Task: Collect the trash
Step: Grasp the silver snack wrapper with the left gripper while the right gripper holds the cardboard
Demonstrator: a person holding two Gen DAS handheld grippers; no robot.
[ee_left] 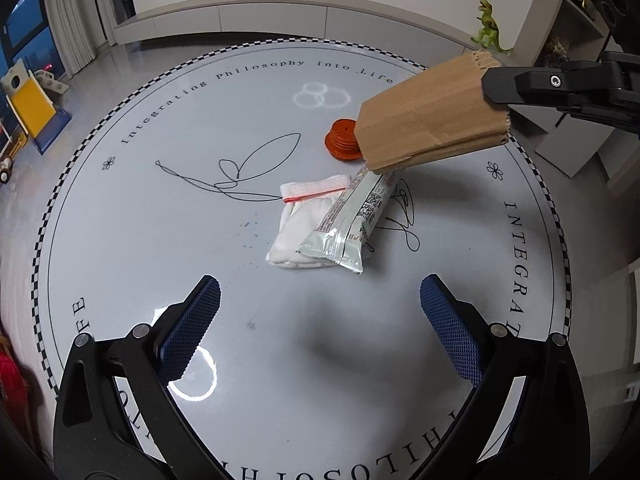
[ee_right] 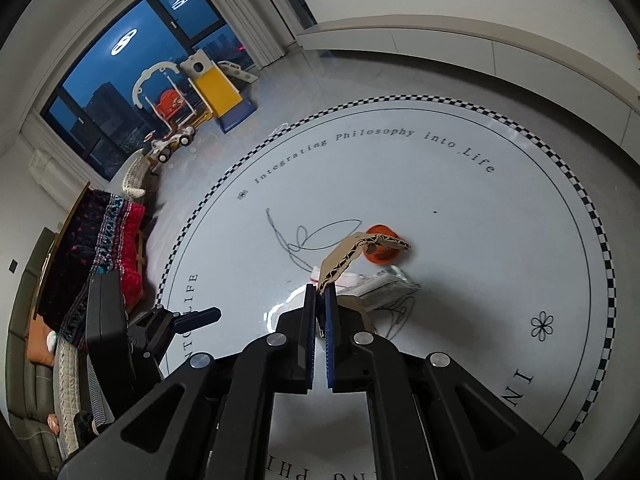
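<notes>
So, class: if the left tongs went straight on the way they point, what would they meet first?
Probably the silver wrapper lying on the white cloth, though depth is unclear; the left tongs stand open.

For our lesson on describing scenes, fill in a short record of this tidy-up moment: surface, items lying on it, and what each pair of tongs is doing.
surface: round printed table
lying on it: silver wrapper partly over white cloth; orange cap behind
right tongs: shut on cardboard piece, held above the table
left tongs: open, nothing between them
</notes>
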